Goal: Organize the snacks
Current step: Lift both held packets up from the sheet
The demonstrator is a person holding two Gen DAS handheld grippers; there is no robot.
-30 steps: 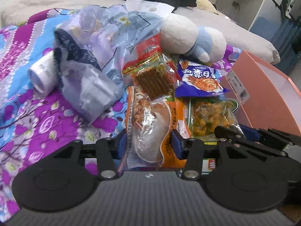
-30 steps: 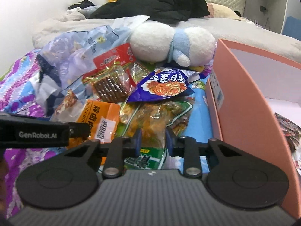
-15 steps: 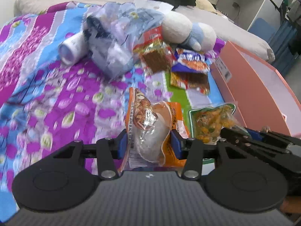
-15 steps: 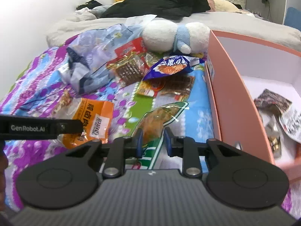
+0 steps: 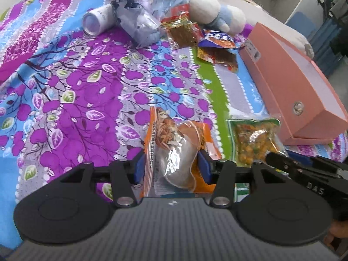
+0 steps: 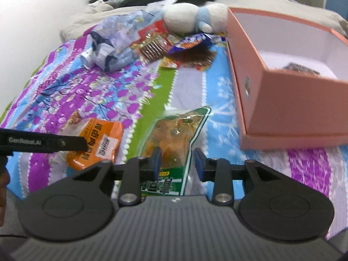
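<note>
My left gripper (image 5: pixel 171 167) has an orange snack pack (image 5: pixel 174 143) between its blue pads, which still touch the pack's sides while the jaws are opening. In the right wrist view the same orange pack (image 6: pixel 95 139) hangs beside the left gripper's black finger (image 6: pixel 43 143). My right gripper (image 6: pixel 177 163) has its jaws opening around a green pack of yellow-brown snacks (image 6: pixel 174 134). A gap shows between that pack's right edge and the right pad. The green pack (image 5: pixel 254 139) lies just left of the pink box's near corner.
The open pink box (image 6: pixel 282 113) stands on the right with a dark snack pack (image 6: pixel 300 67) inside. At the far end of the flowered bedspread (image 5: pixel 87 87) lie several more snack packs (image 5: pixel 182 32), a crumpled plastic bag (image 5: pixel 139 19), a white tube (image 5: pixel 95 21) and a plush toy (image 5: pixel 215 10).
Both grippers have drawn back from the pile toward the near end of the bed, each carrying its pack. The right jaws have widened off the green pack. The box's near end has come into view.
</note>
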